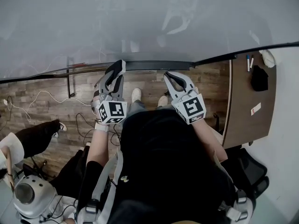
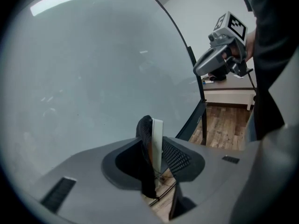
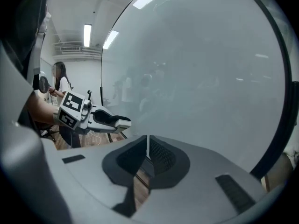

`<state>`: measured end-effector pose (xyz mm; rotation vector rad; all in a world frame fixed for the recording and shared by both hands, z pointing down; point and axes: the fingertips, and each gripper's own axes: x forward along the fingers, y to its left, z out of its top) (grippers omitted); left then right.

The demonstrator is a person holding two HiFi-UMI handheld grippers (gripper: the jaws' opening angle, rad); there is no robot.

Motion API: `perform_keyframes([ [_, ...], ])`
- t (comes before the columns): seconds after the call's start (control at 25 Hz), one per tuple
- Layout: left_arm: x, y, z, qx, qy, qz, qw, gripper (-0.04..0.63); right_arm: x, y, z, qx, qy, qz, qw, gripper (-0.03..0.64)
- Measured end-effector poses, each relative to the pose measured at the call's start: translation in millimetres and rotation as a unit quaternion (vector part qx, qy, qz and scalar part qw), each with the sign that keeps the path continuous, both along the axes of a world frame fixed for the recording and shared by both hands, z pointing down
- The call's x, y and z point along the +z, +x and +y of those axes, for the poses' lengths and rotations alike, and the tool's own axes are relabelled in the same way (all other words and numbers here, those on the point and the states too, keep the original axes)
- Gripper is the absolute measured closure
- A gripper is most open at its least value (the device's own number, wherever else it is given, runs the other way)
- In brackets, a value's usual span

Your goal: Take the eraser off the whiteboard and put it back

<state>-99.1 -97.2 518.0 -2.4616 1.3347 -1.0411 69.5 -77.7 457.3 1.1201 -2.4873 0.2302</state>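
A glossy whiteboard (image 1: 140, 22) fills the space in front of me, to the left in the left gripper view (image 2: 84, 69) and to the right in the right gripper view (image 3: 201, 69). My left gripper (image 1: 117, 70) is shut on the eraser (image 2: 157, 141), a white plate with black felt that stands upright between the jaws, a little way off the board. From the right gripper view the eraser (image 3: 116, 121) shows at that gripper's tip. My right gripper (image 1: 171, 76) hangs beside it with its jaws together and nothing in them (image 3: 148, 148).
A brown desk (image 1: 243, 106) with markers and a black object stands at the right. A person sits at the lower left (image 1: 28, 141), near a white round device (image 1: 28, 195). Cables lie on the wooden floor (image 1: 42, 101) under the board's frame (image 1: 70, 80).
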Motion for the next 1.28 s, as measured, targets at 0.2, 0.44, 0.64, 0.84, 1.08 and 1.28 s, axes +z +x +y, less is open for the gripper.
perform_keyframes([
  [0.2, 16, 5, -3, 0.03, -0.01, -0.014, 0.9994, 0.456, 4, 7, 5, 0.023, -0.006, 0.005, 1.0, 0.589],
  [0.44, 40, 15, -4, 0.064, -0.022, -0.038, 0.997, 0.456, 10, 18, 14, 0.049, -0.015, 0.01, 0.999, 0.589],
  [0.64, 58, 22, -5, 0.088, -0.031, -0.056, 0.994, 0.454, 15, 27, 23, 0.071, -0.022, 0.015, 0.997, 0.589],
  [0.84, 77, 28, -7, 0.11, -0.03, -0.09, 0.9894, 0.453, 20, 35, 29, 0.088, -0.03, 0.019, 0.996, 0.589],
  [1.08, 91, 36, -10, 0.133, -0.029, -0.108, 0.9848, 0.453, 24, 41, 34, 0.105, -0.039, 0.024, 0.993, 0.589],
  [1.28, 101, 37, -11, 0.148, -0.021, -0.134, 0.9797, 0.449, 25, 45, 38, 0.114, -0.042, 0.027, 0.992, 0.589],
])
